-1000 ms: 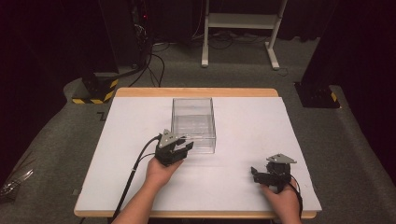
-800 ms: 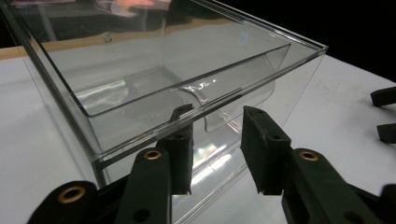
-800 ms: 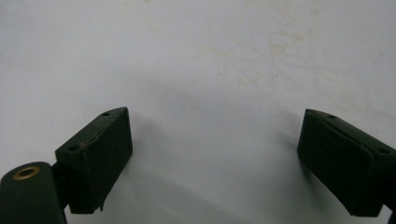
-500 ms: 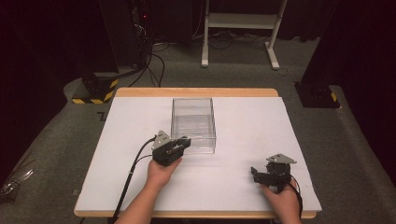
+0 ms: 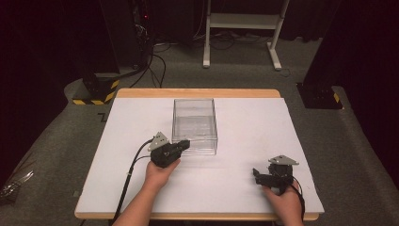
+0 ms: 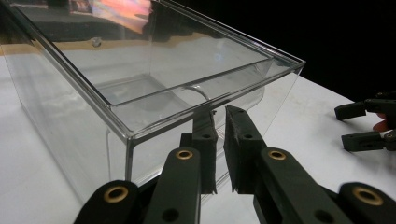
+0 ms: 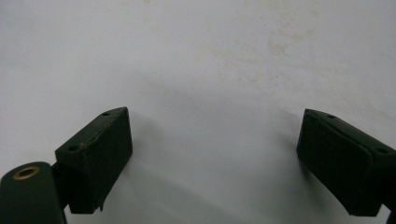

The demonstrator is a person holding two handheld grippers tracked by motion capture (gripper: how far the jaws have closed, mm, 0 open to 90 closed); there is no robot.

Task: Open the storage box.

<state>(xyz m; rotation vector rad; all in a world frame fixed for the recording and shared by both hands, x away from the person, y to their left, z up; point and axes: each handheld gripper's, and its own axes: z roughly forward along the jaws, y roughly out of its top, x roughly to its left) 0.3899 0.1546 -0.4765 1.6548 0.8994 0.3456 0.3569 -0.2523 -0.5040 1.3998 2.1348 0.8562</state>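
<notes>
- The clear box [image 5: 195,125] is seen mid-frame on the desk [image 5: 254,127].
- Its near wall looks pinched by the left gripper [image 6: 219,135], fingers almost closed.
- The right gripper [image 5: 258,177] is held wide open, empty, lower right.
- A lift or drag is judged next, needing firm grip.

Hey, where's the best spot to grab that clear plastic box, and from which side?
Grip the clear box by its thin near wall, coming from the person's side. It stands upright, open-topped and empty, so one jaw can go inside. The left claw already pinches that rim.

one clear box [image 5: 195,125], two grippers [image 5: 181,145] [image 5: 257,176]
</notes>
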